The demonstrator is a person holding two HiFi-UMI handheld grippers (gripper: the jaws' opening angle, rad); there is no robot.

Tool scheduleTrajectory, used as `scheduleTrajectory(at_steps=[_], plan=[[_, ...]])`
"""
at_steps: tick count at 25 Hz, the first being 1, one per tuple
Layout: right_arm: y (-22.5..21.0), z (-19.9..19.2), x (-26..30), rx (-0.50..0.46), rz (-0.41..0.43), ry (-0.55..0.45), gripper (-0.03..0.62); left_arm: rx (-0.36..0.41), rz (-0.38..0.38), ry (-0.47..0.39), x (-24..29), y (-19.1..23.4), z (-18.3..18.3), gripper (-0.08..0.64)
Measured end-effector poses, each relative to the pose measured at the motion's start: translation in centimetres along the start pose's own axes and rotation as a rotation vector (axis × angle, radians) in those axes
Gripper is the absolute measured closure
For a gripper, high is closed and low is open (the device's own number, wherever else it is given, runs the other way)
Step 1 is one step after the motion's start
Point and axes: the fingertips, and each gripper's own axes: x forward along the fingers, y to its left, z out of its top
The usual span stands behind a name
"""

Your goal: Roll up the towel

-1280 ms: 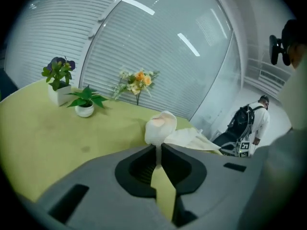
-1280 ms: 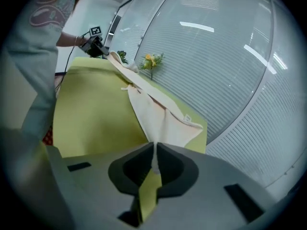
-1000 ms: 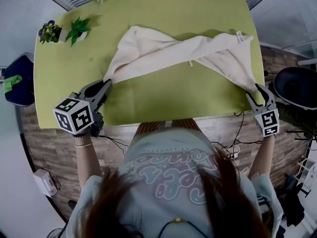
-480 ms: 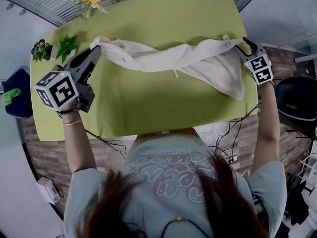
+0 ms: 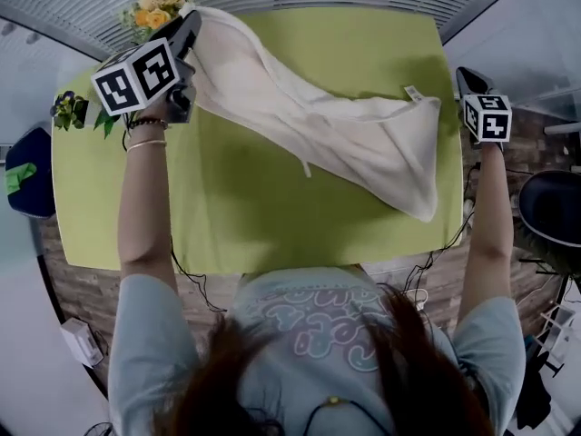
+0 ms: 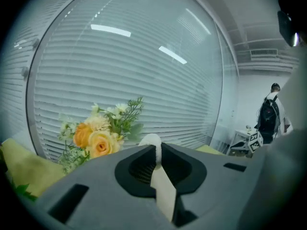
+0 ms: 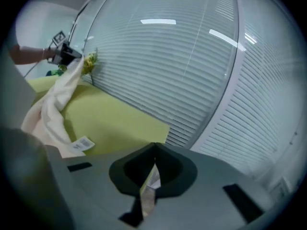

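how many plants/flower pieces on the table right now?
3. Yellow bouquet at the far left corner of the table; purple-flowered pot at the left edge; green plant beside it, partly behind the left forearm. The towel could hide more.

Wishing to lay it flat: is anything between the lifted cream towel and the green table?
Nothing visible: the green table under the cream cloth towel is bare. A yellow flower bouquet stands beside the left gripper.
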Motion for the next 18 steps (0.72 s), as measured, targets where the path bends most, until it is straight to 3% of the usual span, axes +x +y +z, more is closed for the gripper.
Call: scheduleTrajectory(at_steps=[2, 3, 4, 5, 6, 9, 11, 12, 13, 15, 18], plan=[[2.3, 1.2, -0.4, 0.005, 0.131, -0.076, 0.584, 0.062, 0.038, 0.02, 2.4, 0.4, -0.6, 0.528], [4.5, 1.7, -1.0, -0.002, 0.24, -0.107, 0.503, 0.101, 0.05, 0.035, 3.1, 0.4, -1.1, 0.526], [6.7, 1.8, -1.7, -0.01, 0.35, -0.124, 0.34, 0.142, 0.051, 0.052, 3.6, 0.2, -1.7, 0.505], [8.8, 1.7, -2.5, -0.022, 0.439, -0.127, 0.279, 0.18, 0.039, 0.07, 3.6, -0.1, -2.3, 0.447], [10.4, 1.3, -3.2, -0.041, 0.502, -0.122, 0.282, 0.215, 0.018, 0.088, 3.4, -0.6, -2.9, 0.368], [12.8, -0.4, -3.7, -0.095, 0.593, -0.063, 0.282, 0.292, -0.032, 0.133, 1.9, -0.9, -4.5, 0.319], [12.9, -1.3, -3.0, -0.104, 0.596, -0.017, 0.337, 0.296, -0.05, 0.14, 0.2, -0.3, -5.0, 0.318], [12.6, -1.5, -2.6, -0.104, 0.585, -0.005, 0.428, 0.286, -0.062, 0.134, -0.9, 0.1, -5.1, 0.318], [12.3, -1.5, -2.2, -0.104, 0.57, -0.003, 0.568, 0.27, -0.072, 0.125, -2.0, 0.5, -5.2, 0.318], [11.1, -0.8, -1.4, -0.088, 0.517, -0.024, 0.577, 0.237, -0.075, 0.115, -4.4, 1.8, -5.6, 0.318], [7.2, 0.1, 0.6, -0.015, 0.283, -0.038, 0.579, 0.227, -0.066, 0.172, -6.4, 3.5, -8.1, 0.318]])
